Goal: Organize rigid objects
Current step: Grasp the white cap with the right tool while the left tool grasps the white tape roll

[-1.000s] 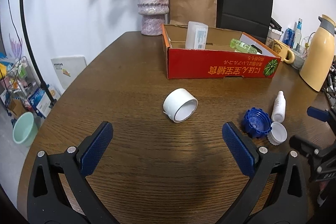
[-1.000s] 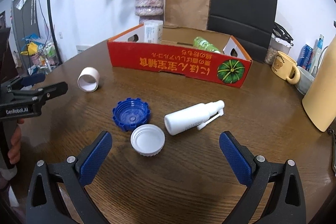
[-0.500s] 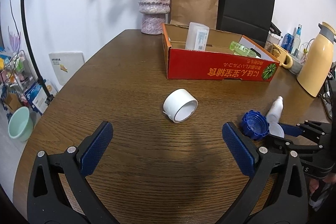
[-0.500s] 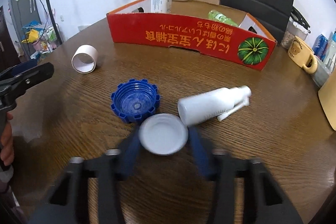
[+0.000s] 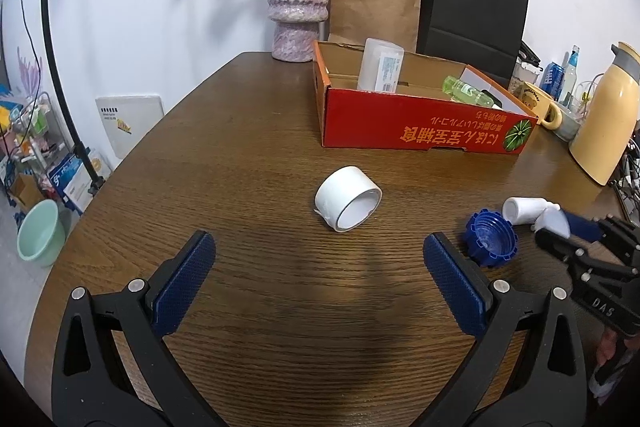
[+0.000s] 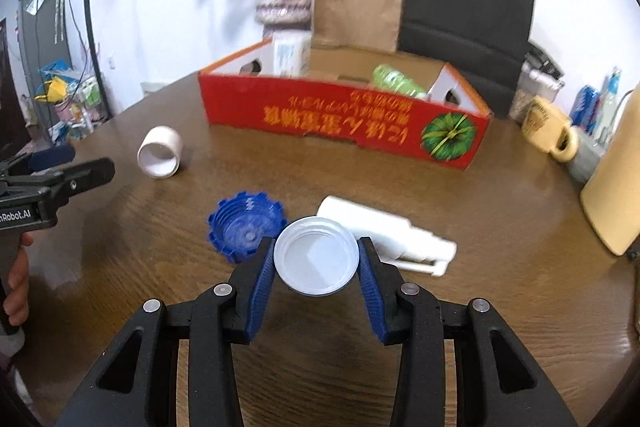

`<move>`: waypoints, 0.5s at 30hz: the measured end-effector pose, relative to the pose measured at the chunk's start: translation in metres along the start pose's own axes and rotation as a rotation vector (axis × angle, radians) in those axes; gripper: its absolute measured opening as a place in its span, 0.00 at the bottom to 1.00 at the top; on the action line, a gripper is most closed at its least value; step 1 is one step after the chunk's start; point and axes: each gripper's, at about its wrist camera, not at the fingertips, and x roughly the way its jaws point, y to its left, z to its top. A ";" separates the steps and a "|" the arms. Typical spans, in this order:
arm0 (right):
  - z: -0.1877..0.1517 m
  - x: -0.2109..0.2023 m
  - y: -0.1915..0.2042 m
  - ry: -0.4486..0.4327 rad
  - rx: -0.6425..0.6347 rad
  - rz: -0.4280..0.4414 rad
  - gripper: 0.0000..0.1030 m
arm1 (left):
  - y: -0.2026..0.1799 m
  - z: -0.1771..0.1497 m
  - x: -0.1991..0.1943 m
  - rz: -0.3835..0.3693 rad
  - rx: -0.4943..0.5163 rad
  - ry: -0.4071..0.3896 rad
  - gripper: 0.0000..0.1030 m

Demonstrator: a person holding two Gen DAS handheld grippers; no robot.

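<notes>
My right gripper (image 6: 316, 259) is shut on a white lid (image 6: 316, 261), its blue pads pressing the rim from both sides and holding it just off the table. A blue ribbed cap (image 6: 246, 227) lies to the lid's left and a white spray bottle (image 6: 384, 235) lies on its side behind it. In the left wrist view the right gripper (image 5: 560, 225) shows at the far right with the white lid (image 5: 554, 223) in it. My left gripper (image 5: 320, 263) stands open over bare wood, short of a white tape roll (image 5: 347, 197). The red cardboard box (image 6: 340, 115) holds a clear container and a green bottle.
A pink vase (image 5: 298, 15) with dried flowers, a brown paper bag (image 5: 374, 3) and a black bag (image 5: 474, 15) stand behind the box. A yellow mug (image 6: 552, 135) and a cream thermos (image 5: 604, 119) stand at the right. A hand (image 6: 16, 283) grips the left gripper's handle.
My right gripper moved in on the white lid, closed around it and lifted it slightly. The left gripper stayed put and open.
</notes>
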 end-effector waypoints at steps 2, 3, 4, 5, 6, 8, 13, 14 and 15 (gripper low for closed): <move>0.001 -0.001 -0.005 -0.011 0.013 -0.009 0.43 | 0.001 0.001 0.002 0.000 -0.003 0.007 1.00; 0.001 -0.001 -0.009 -0.015 0.021 -0.014 0.43 | 0.001 0.002 0.002 0.000 -0.004 0.010 1.00; 0.002 -0.001 -0.012 -0.019 0.026 -0.019 0.43 | 0.001 0.003 0.003 -0.002 -0.006 0.014 1.00; 0.003 -0.001 -0.015 -0.023 0.032 -0.025 0.43 | 0.001 0.004 0.004 -0.002 -0.007 0.018 1.00; 0.004 -0.001 -0.019 -0.028 0.038 -0.030 0.43 | 0.001 0.006 0.005 0.002 -0.005 0.021 1.00; 0.005 0.000 -0.026 -0.032 0.046 -0.041 0.43 | 0.001 0.010 0.008 0.011 0.007 0.022 1.00; 0.008 0.001 -0.043 -0.039 0.074 -0.052 0.43 | -0.002 0.020 0.013 0.026 0.050 0.011 1.00; 0.008 0.002 -0.045 -0.040 0.077 -0.054 0.43 | -0.003 0.023 0.014 0.026 0.058 0.010 1.00; 0.008 0.002 -0.047 -0.041 0.079 -0.058 0.43 | -0.005 0.025 0.016 0.024 0.066 0.011 1.00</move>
